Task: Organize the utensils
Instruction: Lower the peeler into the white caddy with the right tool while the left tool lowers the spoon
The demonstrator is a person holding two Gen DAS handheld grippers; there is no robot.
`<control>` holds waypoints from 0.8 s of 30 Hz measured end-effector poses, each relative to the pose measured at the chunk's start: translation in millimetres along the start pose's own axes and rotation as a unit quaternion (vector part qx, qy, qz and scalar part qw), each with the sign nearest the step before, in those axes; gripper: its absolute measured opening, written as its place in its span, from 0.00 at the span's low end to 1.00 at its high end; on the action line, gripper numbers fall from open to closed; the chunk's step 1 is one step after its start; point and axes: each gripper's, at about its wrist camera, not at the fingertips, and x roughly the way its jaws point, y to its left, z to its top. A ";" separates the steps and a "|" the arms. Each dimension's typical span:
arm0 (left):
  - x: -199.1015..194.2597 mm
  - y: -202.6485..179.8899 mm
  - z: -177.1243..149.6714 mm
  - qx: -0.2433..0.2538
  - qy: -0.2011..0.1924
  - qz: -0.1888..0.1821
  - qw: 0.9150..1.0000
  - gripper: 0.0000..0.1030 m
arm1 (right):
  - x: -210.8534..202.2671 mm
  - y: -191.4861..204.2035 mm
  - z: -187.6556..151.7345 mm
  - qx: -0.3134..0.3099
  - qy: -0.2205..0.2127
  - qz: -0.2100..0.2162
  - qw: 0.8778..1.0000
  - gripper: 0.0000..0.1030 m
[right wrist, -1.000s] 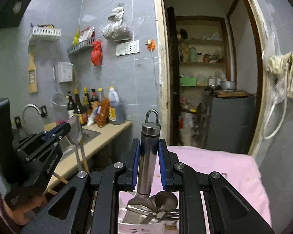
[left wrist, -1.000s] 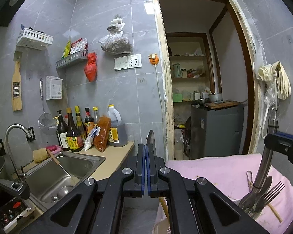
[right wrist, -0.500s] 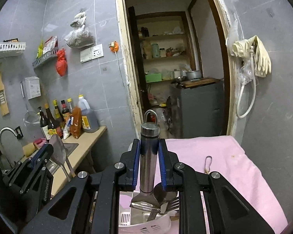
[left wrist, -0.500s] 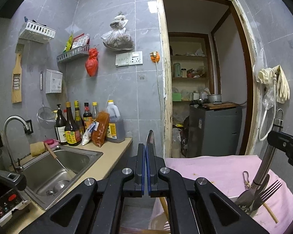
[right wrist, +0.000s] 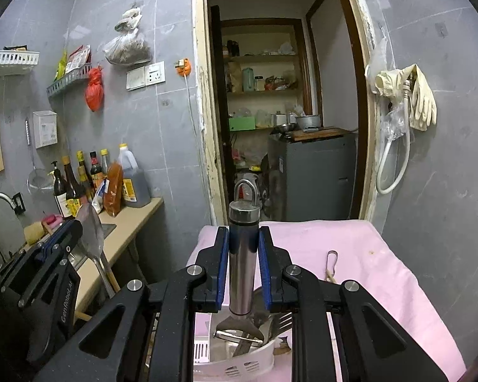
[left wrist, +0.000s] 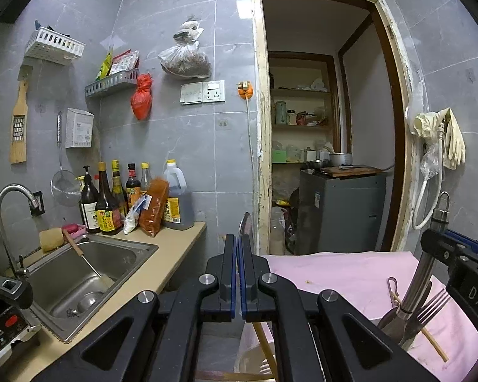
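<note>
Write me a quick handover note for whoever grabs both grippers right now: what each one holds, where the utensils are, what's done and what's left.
Left gripper: shut on a metal spatula, blade up, held over the counter edge beside the sink.
Right gripper: shut on the steel peeler, upright, its head just inside the white utensil holder.
Done: a fork and other utensils already stand in the holder, on the pink cloth.
Left: release the peeler into the holder, then bring the spatula over. A small carabiner lies on the cloth.

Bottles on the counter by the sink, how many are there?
6, clustered against the wall right of the sink: a pump bottle, three dark sauce bottles, a clear bottle and a big jug. Packets in front may hide more.
</note>
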 end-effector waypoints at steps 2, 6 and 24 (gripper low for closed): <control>-0.4 0.5 0.3 -0.002 0.000 -0.005 1.000 0.02 | 0.0 -2.0 -0.8 0.003 0.001 0.008 1.000 0.16; -6.2 3.3 2.0 -0.019 -0.004 -0.020 1.000 0.03 | 1.0 -4.7 -0.8 0.005 0.006 0.025 1.000 0.16; -6.5 22.9 8.4 -0.080 0.054 -0.118 0.988 0.05 | -7.3 -30.5 7.4 0.030 0.016 0.095 0.995 0.32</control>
